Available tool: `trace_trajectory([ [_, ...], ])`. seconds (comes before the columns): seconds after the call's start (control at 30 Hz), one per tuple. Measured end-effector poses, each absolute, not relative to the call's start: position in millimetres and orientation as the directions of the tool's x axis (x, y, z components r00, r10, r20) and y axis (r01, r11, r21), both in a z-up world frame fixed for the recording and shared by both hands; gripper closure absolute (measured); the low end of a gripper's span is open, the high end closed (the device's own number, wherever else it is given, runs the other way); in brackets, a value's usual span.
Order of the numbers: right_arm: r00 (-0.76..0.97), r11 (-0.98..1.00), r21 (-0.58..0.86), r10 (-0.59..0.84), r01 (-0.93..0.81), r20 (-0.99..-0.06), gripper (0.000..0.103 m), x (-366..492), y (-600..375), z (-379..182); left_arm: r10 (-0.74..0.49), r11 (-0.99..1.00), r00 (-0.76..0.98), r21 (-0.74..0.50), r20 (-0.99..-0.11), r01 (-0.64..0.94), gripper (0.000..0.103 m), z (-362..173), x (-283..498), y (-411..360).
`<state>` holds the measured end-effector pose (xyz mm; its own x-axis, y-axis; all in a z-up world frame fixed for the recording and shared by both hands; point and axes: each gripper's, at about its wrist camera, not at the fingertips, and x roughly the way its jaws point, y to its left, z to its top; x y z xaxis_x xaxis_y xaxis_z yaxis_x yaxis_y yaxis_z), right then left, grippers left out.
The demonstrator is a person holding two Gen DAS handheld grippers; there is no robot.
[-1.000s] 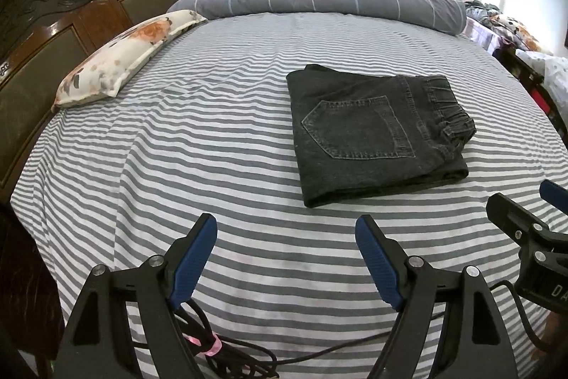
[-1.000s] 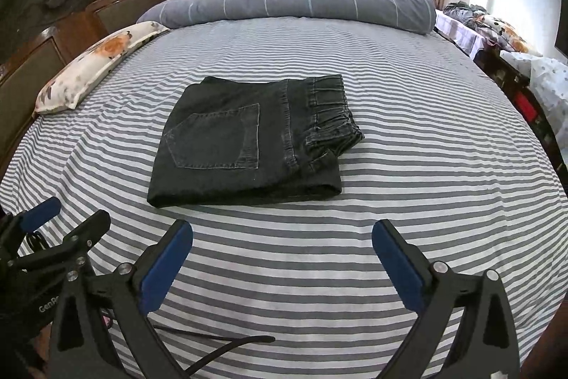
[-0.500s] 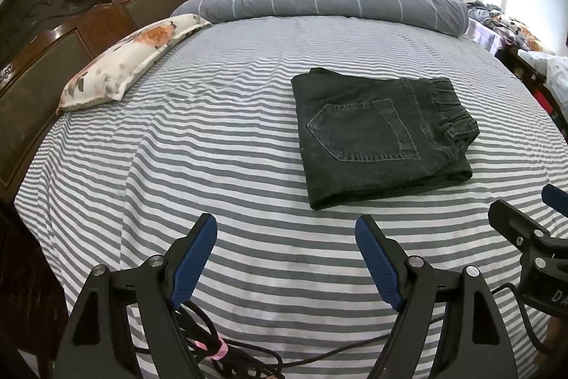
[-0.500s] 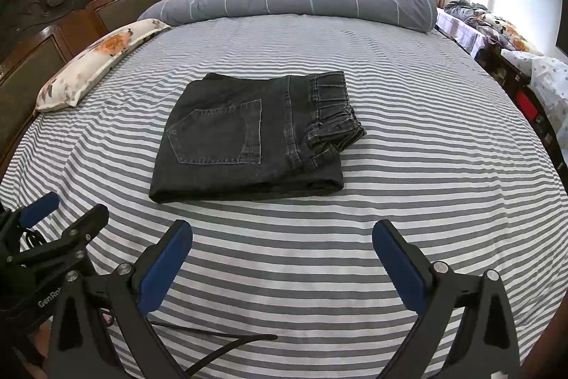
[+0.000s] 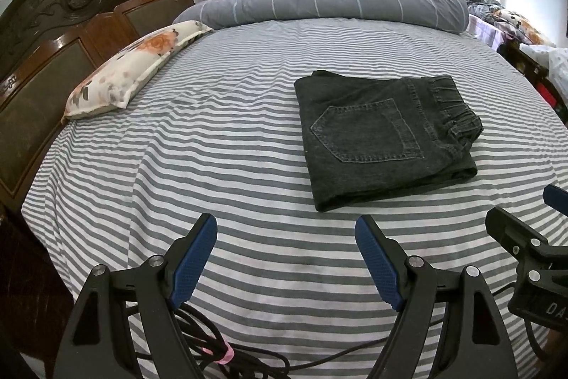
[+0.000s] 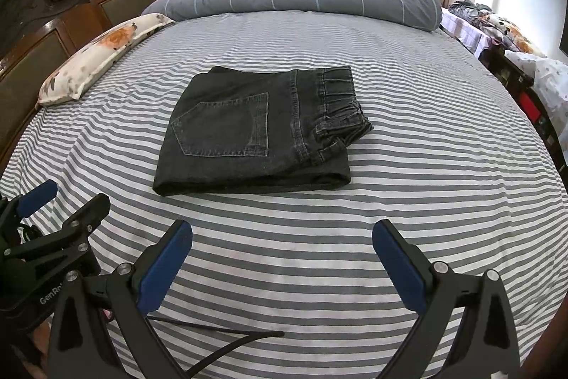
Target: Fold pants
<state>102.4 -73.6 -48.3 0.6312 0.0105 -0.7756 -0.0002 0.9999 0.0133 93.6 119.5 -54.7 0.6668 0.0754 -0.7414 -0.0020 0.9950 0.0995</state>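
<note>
Black denim pants (image 5: pixel 383 134) lie folded into a compact rectangle on the striped bed sheet (image 5: pixel 213 144), back pocket up, waistband to the right. They also show in the right wrist view (image 6: pixel 259 130). My left gripper (image 5: pixel 285 237) is open and empty, hovering near the bed's front edge, short of the pants and left of them. My right gripper (image 6: pixel 282 244) is open and empty, hovering in front of the pants. Each gripper shows at the edge of the other's view.
A floral pillow (image 5: pixel 131 73) lies at the left by the dark wooden headboard (image 5: pixel 64 34). A rolled grey duvet (image 5: pixel 319 4) lies along the far edge. Cables (image 5: pixel 220 350) hang below the left gripper. Another bed with clutter (image 6: pixel 511 38) stands at the right.
Both grippers have drawn back and risen slightly from the folded pants, which now sit a little farther off. Both stay open; the pants have not moved.
</note>
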Motion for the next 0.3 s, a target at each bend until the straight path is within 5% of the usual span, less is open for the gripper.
trace_trajectory([
  [0.3, 0.621, 1.000, 0.023, 0.016, 0.003, -0.784, 0.003, 101.2, -76.9, -51.7, 0.067, 0.996, 0.667, 0.089, -0.742, -0.001, 0.023, -54.9, 92.7, 120.1],
])
